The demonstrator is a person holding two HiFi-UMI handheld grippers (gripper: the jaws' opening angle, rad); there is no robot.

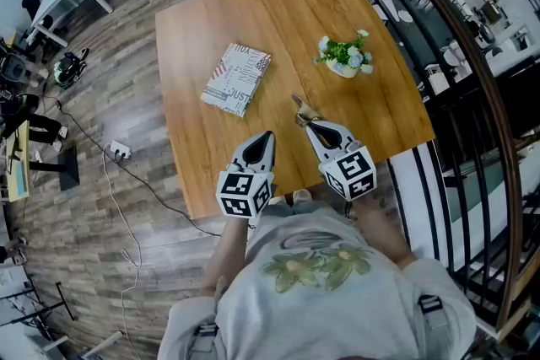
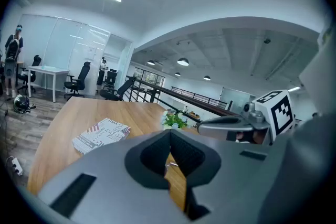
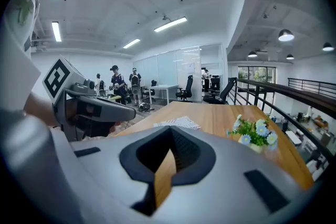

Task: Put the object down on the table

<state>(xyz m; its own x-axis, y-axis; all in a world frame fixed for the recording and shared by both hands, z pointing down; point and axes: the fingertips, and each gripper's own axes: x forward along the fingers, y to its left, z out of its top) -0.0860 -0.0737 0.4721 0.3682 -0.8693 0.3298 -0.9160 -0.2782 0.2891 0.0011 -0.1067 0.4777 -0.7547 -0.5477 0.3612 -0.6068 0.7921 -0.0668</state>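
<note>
The left gripper and right gripper both have their jaws together, holding nothing. A small tan object lies at the right gripper's twelve o'clock, a book at eleven, and potted flowers at one on the table.

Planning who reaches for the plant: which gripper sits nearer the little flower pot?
The right gripper: its tip is closer to the flower pot, while the left gripper sits further off, nearer the patterned book.

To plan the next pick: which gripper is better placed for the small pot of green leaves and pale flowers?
Probably right: the flower pot stands ahead of the right gripper; the left gripper sits farther off.
</note>
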